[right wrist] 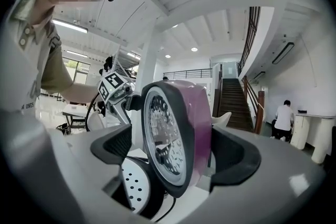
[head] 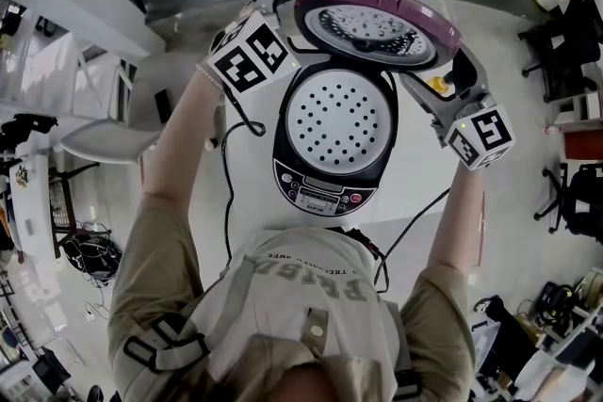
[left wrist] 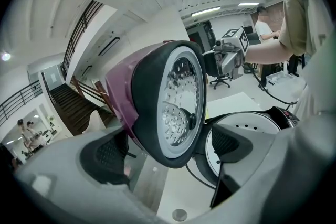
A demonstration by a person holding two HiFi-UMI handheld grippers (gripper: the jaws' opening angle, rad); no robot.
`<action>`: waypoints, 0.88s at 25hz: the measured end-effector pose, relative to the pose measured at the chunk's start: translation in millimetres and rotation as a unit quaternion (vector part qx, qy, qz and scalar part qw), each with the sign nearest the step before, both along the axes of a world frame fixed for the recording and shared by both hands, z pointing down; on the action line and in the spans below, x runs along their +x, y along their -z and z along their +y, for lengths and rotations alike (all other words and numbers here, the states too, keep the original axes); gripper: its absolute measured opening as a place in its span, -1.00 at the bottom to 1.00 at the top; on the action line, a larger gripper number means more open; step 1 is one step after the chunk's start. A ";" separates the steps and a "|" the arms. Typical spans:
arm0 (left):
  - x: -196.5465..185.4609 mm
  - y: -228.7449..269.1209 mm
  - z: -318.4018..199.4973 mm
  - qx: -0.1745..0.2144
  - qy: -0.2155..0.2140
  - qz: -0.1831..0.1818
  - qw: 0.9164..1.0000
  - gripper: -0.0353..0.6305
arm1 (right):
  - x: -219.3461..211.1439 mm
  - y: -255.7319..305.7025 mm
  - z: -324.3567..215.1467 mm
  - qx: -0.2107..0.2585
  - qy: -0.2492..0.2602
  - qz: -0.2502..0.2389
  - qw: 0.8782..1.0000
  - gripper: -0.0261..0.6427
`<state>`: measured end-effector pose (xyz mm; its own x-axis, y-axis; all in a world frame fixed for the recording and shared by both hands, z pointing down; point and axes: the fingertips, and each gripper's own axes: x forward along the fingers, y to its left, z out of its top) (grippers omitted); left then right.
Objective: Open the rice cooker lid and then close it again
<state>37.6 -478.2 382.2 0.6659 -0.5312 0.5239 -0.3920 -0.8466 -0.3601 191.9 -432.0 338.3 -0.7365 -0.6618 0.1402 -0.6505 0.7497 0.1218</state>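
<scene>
Lid [head: 377,24] stands raised open above cooker [head: 334,122] on surface [head: 429,198]. Left hand-held gripper [left wrist: 168,149]: jaws wide, straddling lid rim, gap at inner-face pad, no clamp. Right hand-held gripper [right wrist: 173,152]: same at opposite rim.

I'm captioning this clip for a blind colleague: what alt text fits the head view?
Seen from above, a rice cooker stands open on a white table, its purple lid raised. The person's left gripper and right gripper straddle opposite edges of the lid, jaws open.
</scene>
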 end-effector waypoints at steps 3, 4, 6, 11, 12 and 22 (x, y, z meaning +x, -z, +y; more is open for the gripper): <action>-0.7 1.9 3.9 0.000 -0.003 -0.005 1.000 0.64 | -0.8 1.3 3.9 -0.001 0.003 0.001 1.000 0.42; -0.8 3.1 5.5 0.001 -0.004 -0.006 1.000 0.65 | -1.4 1.8 5.5 -0.001 0.005 0.001 1.000 0.42; -0.7 4.7 8.7 0.002 -0.007 -0.008 1.000 0.65 | -2.2 1.3 8.9 -0.002 0.007 0.003 1.000 0.43; -1.8 2.0 21.9 0.001 -0.016 -0.014 1.000 0.66 | -7.0 0.6 23.3 -0.009 0.019 0.008 1.000 0.49; -2.5 1.7 25.7 0.001 -0.018 -0.017 1.000 0.67 | -8.3 0.3 27.2 -0.011 0.022 0.012 1.000 0.50; -13.1 -13.1 70.5 -0.007 -0.035 -0.061 0.998 0.70 | -16.2 -17.1 71.0 -0.028 0.045 0.073 0.996 0.57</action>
